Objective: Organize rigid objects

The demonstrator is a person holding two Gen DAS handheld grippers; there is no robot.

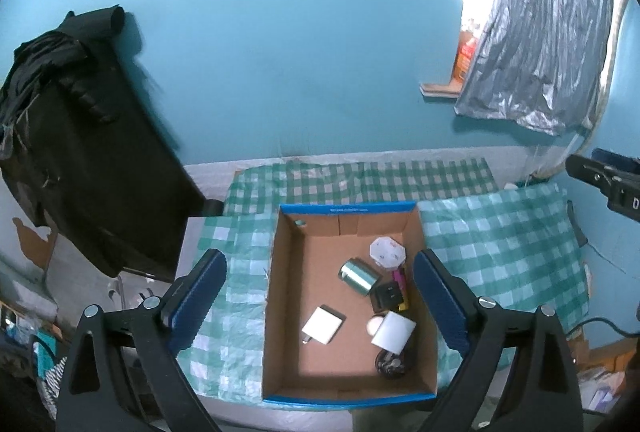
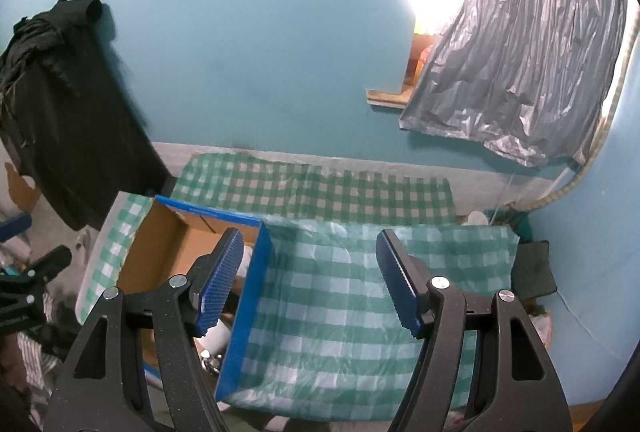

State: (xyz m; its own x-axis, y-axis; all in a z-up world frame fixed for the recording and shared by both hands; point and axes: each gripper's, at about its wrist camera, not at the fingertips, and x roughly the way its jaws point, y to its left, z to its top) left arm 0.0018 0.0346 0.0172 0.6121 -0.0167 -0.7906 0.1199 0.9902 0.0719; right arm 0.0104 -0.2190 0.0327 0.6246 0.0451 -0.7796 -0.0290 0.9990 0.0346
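A cardboard box (image 1: 280, 312) with a blue rim sits on a green checked cloth. In it lie a metal cylinder (image 1: 358, 276), a white octagonal piece (image 1: 387, 252), a black block (image 1: 387, 296), a pink item (image 1: 399, 276), two white flat blocks (image 1: 323, 324) (image 1: 394, 332) and a dark round dish (image 1: 391, 364). My left gripper (image 1: 320, 304) is open and empty above the box. My right gripper (image 2: 310, 280) is open and empty above the cloth, just right of the box wall (image 2: 244, 300).
The checked cloth (image 2: 340, 312) covers the table. A black garment (image 1: 80, 151) hangs at the left. A silver curtain (image 1: 540, 31) hangs at the back right by a window ledge (image 1: 438, 89). The right gripper's body shows in the left wrist view (image 1: 608, 179).
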